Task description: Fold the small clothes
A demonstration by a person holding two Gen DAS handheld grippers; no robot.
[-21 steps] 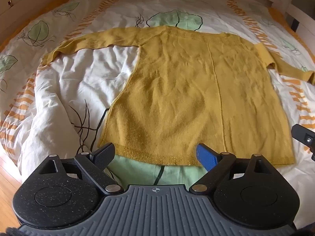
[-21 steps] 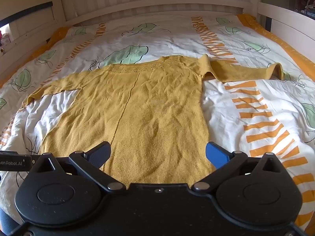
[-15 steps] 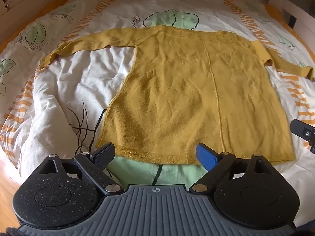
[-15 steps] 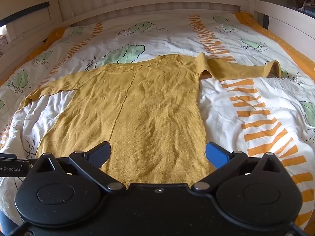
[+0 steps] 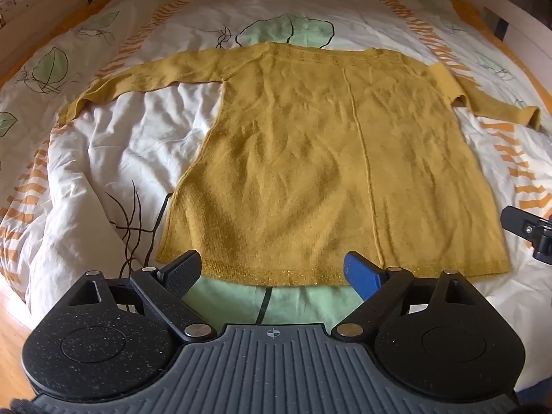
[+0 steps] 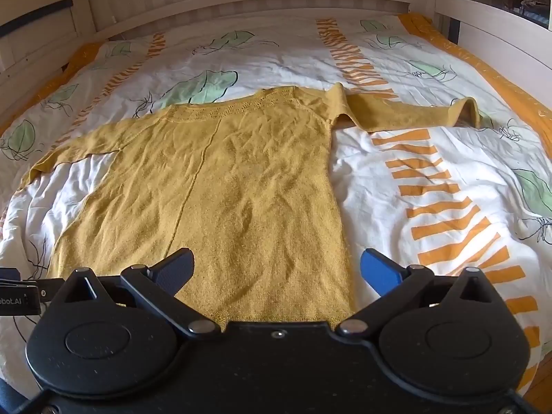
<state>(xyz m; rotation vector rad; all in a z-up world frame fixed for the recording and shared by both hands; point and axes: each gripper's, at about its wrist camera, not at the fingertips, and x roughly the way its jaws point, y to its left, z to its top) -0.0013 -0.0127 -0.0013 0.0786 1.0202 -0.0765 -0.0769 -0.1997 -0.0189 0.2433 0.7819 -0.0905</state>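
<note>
1. Sweater (image 5: 310,158): mustard yellow all over, w/ a glittery gold band at the hem.
2. Duvet (image 6: 431,172): white, printed w/ pale green leaves outlined in black & rows of orange stripes; orange border at the edges.
3. Left gripper (image 5: 272,270): black body w/ pale speckles, one finger black, one blue.
4. Right gripper (image 6: 277,270): black, one blue finger.
5. Bed frame (image 6: 241,3): cream-white slats.
</note>
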